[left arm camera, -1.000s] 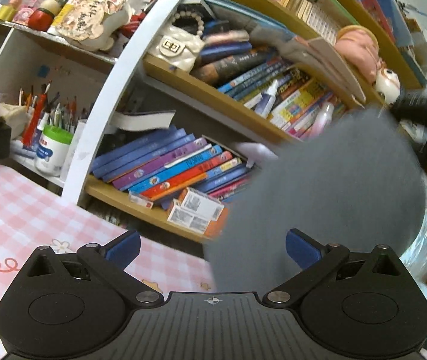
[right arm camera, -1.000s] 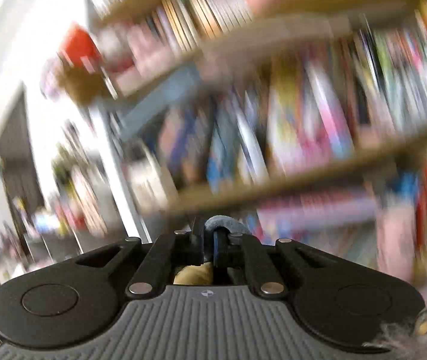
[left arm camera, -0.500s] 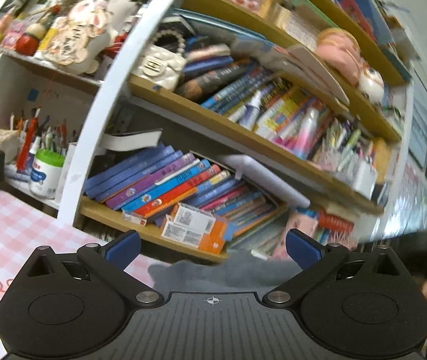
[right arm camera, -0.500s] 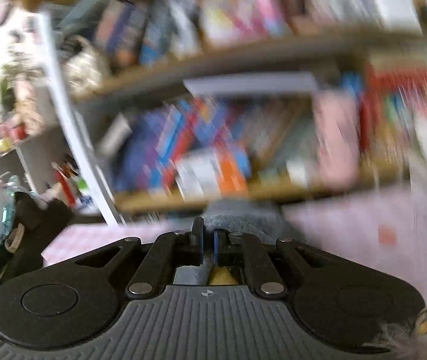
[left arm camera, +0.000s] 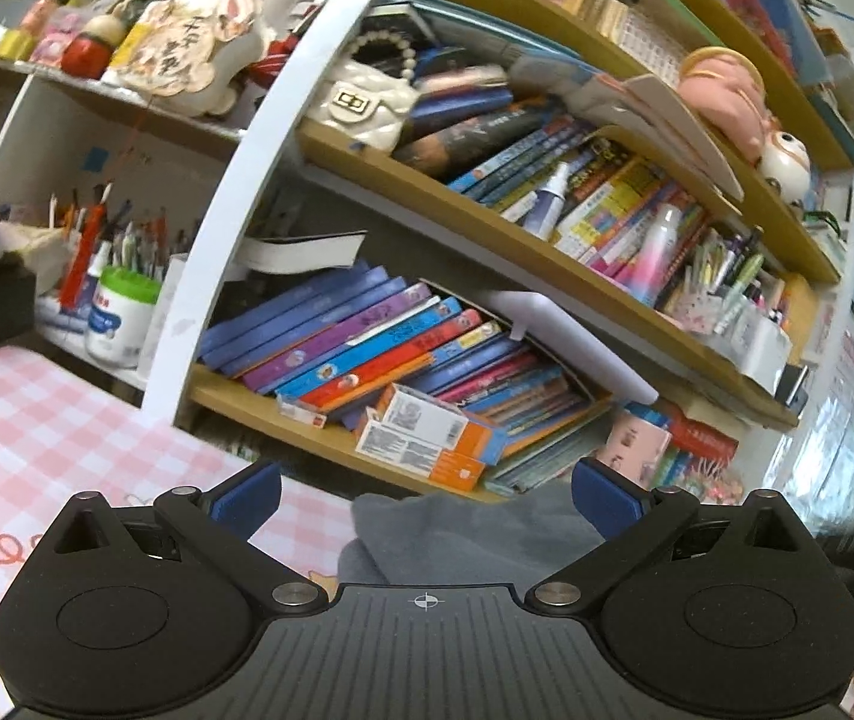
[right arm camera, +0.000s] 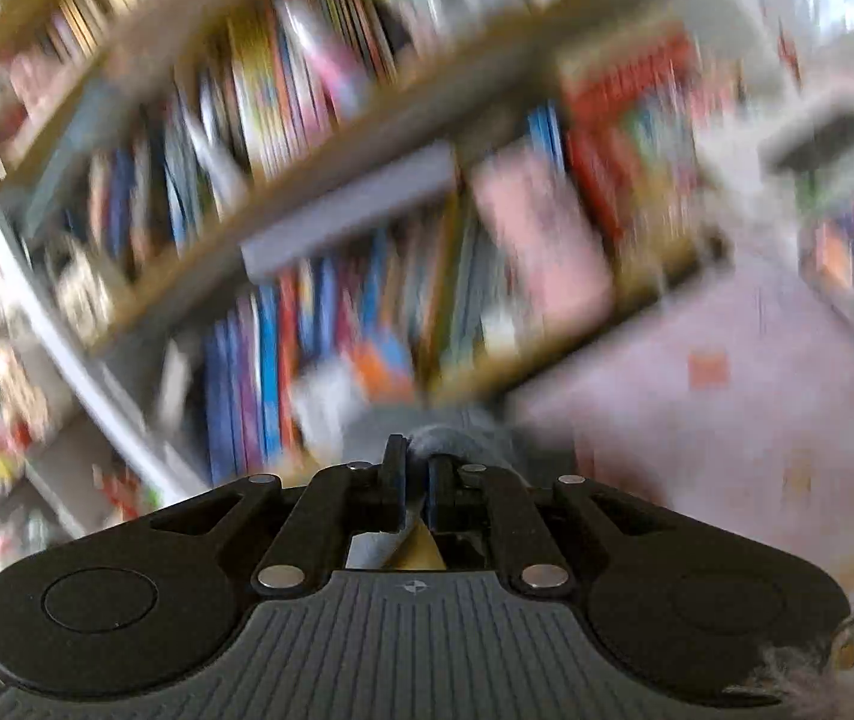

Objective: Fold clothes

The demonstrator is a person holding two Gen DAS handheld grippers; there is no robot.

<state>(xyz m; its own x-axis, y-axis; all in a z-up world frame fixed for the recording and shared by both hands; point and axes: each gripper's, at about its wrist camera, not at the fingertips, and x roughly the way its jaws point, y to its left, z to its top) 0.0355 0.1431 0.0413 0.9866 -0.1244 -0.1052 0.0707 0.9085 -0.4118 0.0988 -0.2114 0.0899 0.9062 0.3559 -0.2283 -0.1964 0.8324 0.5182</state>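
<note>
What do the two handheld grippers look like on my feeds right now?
Both match: the left gripper and right gripper have black linkage arms with silver pivot pins, round side discs, a ribbed grey base bearing a small crosshair mark, and blue-padded jaws. No cables or sleeves show.

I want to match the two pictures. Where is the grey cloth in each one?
Left wrist view: the grey cloth lies low in the middle, between the open blue fingers.
Right wrist view: the grey cloth is low in the middle, pinched in the shut gripper.
Shared landmark: the pink checked tablecloth.
</note>
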